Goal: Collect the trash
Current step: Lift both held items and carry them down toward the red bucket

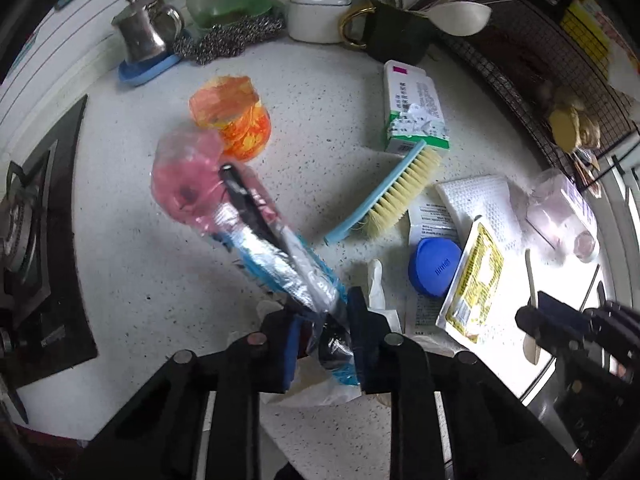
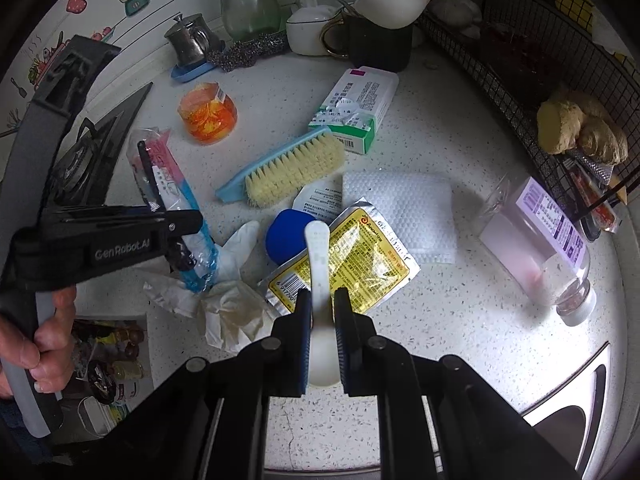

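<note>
Both hands loaded: the left gripper (image 1: pixel 324 320) clamps a crinkled clear-pink-and-blue plastic wrapper (image 1: pixel 256 216) lifted toward eleven o'clock, clear of the counter, while the right gripper (image 2: pixel 322 312) pinches a white plastic spoon (image 2: pixel 319 264), handle pointing twelve o'clock over the yellow foil sachet (image 2: pixel 352 264), presumably both bound for the bin.

Open table: bare speckled table (image 2: pixel 460 320) lies right of the yellow sachet (image 2: pixel 352 260), up to the clear bottle (image 2: pixel 536 240).
Left side: bare surface in front of the stove (image 1: pixel 36 240), near the pink wrapper (image 1: pixel 188 188).
Middle: blocked by the brush (image 2: pixel 288 168), medicine box (image 2: pixel 356 108), white cloth (image 2: pixel 400 212), blue lid (image 2: pixel 286 236) and crumpled tissue (image 2: pixel 228 312), packed close.
Back edge: steel pot (image 2: pixel 192 40), black mug (image 2: pixel 380 44) and white jar (image 2: pixel 308 28) line the wall.
Right edge: wire basket (image 2: pixel 520 72) walls it.
</note>
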